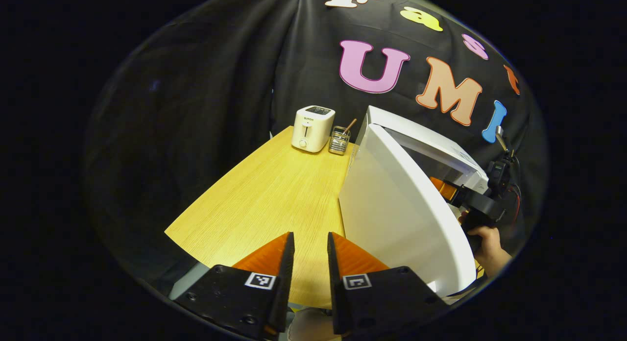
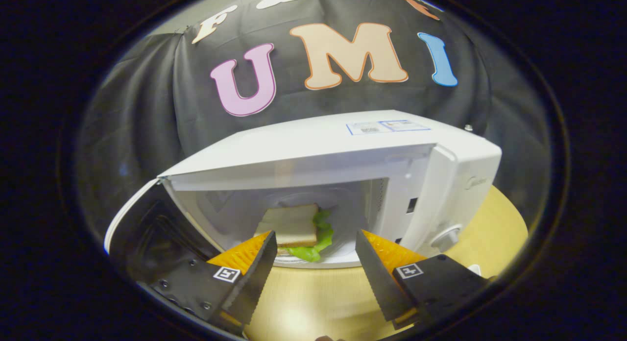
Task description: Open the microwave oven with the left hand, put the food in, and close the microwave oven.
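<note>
The microwave (image 2: 338,155) is taken as the landmark; it is seen on the wooden table (image 1: 264,199) with its door (image 1: 392,213) swung wide open. In the right gripper view, the sandwich (image 2: 294,228), with green lettuce showing at its edge, is seen inside the microwave's cavity, resting on a white plate (image 2: 313,261) on the cavity floor. The right gripper (image 2: 313,262) is held just in front of the microwave's opening, its two fingers spread apart with nothing between them; the sandwich is framed in the gap but is not touched. A round knob (image 2: 446,237) is seen on the microwave's control panel, to the right of the cavity.

In the left gripper view, the left gripper (image 1: 311,262) is held over the table beside the microwave's open door, its fingers parted by a narrow gap and empty. A toaster (image 1: 312,128) and a small glass holder (image 1: 339,140) are seen at the far table edge, left of the microwave. A hand (image 1: 487,245) is seen beyond the door.
</note>
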Tool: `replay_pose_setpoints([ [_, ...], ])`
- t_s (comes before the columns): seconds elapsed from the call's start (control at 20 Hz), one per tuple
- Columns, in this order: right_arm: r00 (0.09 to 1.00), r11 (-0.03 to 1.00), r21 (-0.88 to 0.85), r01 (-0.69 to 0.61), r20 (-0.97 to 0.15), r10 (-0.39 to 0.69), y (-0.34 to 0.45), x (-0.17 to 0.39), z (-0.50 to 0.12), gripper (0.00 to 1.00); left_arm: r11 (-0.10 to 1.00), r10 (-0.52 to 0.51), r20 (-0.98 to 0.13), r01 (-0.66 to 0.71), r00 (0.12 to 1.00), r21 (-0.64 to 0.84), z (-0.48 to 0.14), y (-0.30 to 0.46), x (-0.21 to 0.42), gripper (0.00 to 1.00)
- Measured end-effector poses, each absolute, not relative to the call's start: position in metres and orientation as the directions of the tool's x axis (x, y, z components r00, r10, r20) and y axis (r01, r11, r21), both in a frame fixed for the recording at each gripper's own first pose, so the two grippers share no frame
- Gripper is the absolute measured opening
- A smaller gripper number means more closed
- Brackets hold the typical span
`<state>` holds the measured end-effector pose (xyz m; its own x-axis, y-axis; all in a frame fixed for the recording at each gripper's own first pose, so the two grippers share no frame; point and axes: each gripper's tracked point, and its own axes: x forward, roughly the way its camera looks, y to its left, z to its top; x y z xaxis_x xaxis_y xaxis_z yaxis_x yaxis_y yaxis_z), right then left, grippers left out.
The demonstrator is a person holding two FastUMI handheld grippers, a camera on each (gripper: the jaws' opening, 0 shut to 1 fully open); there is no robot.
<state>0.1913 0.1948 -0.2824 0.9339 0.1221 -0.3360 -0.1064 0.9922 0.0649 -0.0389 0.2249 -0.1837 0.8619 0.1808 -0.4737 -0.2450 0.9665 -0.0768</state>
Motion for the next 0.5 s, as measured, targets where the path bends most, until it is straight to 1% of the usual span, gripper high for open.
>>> replay_pose_setpoints([
  [0.05,0.935,0.992,0.068,-0.104,-0.333,0.121,0.193,0.183,-0.277,0.98,0.967,0.175,-0.47,-0.24,0.865,-0.082,-0.183,0.224,-0.038,0.31],
  [0.1,0.937,0.992,0.072,-0.103,-0.327,0.121,0.191,0.174,-0.27,0.98,0.969,0.166,-0.467,-0.23,0.869,-0.084,-0.182,0.222,-0.038,0.2],
  [0.2,0.941,0.991,0.085,-0.102,-0.315,0.123,0.185,0.159,-0.256,0.98,0.977,0.138,-0.472,-0.198,0.871,-0.08,-0.185,0.216,-0.038,0.12],
  [0.25,0.941,0.991,0.088,-0.105,-0.312,0.128,0.184,0.15,-0.25,0.98,0.979,0.13,-0.473,-0.189,0.871,-0.079,-0.184,0.216,-0.038,0.11],
  [0.3,0.944,0.991,0.082,-0.103,-0.306,0.123,0.179,0.141,-0.244,0.92,0.98,0.127,-0.471,-0.184,0.873,-0.077,-0.183,0.216,-0.038,0.06],
  [0.35,0.948,0.992,0.073,-0.098,-0.296,0.116,0.173,0.134,-0.237,0.92,0.981,0.122,-0.472,-0.177,0.873,-0.074,-0.184,0.215,-0.04,0.1],
  [0.4,0.951,0.993,0.073,-0.093,-0.29,0.11,0.168,0.126,-0.231,0.92,0.983,0.116,-0.473,-0.169,0.873,-0.071,-0.185,0.213,-0.041,0.0],
  [0.5,0.952,0.993,0.095,-0.073,-0.289,0.098,0.159,0.106,-0.223,0.92,0.986,0.097,-0.474,-0.148,0.875,-0.072,-0.185,0.209,-0.041,0.0],
])
